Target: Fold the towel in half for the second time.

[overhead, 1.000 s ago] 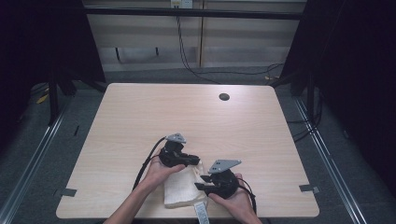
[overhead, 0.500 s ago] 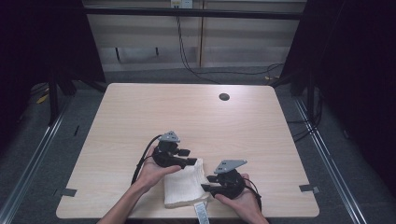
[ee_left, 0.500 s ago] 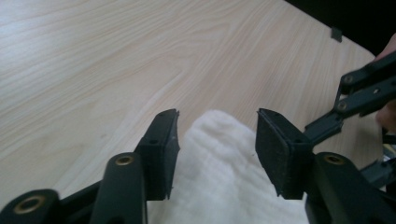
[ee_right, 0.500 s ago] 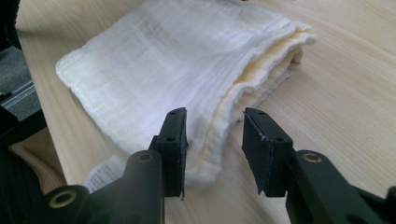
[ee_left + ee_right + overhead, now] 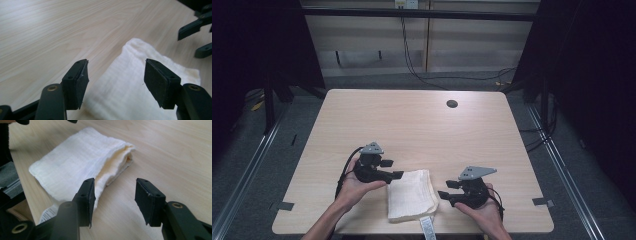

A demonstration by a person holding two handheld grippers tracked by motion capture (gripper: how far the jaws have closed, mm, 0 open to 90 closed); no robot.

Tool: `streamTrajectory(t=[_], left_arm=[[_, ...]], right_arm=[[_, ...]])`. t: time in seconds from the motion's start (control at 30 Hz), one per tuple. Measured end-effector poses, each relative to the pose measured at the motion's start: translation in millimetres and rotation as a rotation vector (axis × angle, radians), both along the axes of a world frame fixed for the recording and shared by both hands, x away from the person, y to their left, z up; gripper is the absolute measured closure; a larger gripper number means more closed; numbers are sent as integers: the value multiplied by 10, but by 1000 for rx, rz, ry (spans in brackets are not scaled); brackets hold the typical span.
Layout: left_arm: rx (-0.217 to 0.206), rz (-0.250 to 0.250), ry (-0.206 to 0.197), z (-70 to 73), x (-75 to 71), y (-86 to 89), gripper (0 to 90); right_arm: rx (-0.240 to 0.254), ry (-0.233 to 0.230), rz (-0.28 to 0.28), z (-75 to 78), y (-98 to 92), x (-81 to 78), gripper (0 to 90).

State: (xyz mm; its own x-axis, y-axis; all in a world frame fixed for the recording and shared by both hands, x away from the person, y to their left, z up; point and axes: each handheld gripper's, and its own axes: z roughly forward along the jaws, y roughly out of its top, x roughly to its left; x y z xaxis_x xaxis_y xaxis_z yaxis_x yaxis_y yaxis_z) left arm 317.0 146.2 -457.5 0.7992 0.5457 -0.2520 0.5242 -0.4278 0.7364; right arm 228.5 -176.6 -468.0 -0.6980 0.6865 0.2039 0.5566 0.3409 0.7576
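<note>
Folded cream cloth [image 5: 411,193] flat on table

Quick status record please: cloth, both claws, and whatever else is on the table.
cloth: folded cream cloth flat near the table's front edge, white label at its near end
left claw: jaws just opened, apart, nothing between the pads, at cloth's left edge
right claw: jaws just opened, nothing gripped, beside cloth's right edge
table: light wood, dark round hole at far side

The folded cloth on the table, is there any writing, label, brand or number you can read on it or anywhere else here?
None can be read.
The folded cloth has a white care tag at its near edge, with faint grey print too small and blurred to read.
The same tag in the right gripper view: marks blurred, unreadable.
The table and both grippers: no text seen.
</note>
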Motion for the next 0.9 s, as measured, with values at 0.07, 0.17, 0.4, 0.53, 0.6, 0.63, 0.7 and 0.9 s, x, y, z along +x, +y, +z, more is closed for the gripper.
streamTrajectory(t=[0.07,0.17,0.4,0.53,0.6,0.63,0.7,0.9], left_arm=[[4,-3,1,18,-50,67,354],[-1,-6,2,38,-139,204,313],[9,18,-13,57,-287,455,298],[17,35,-21,32,-376,566,266],[27,52,-12,22,-440,629,263],[27,69,-3,21,-477,652,261],[25,84,11,19,-530,702,266],[54,111,8,-2,-635,866,274]], right_arm=[[8,-3,-3,20,-21,4,474],[22,-11,1,90,-99,5,471],[36,-28,-44,137,-236,16,444],[34,-34,-63,139,-336,-32,426],[34,-33,-80,135,-399,-54,415],[21,-29,-100,129,-448,-68,409],[15,-24,-128,119,-528,-94,394],[30,-35,-190,98,-718,-144,369]])
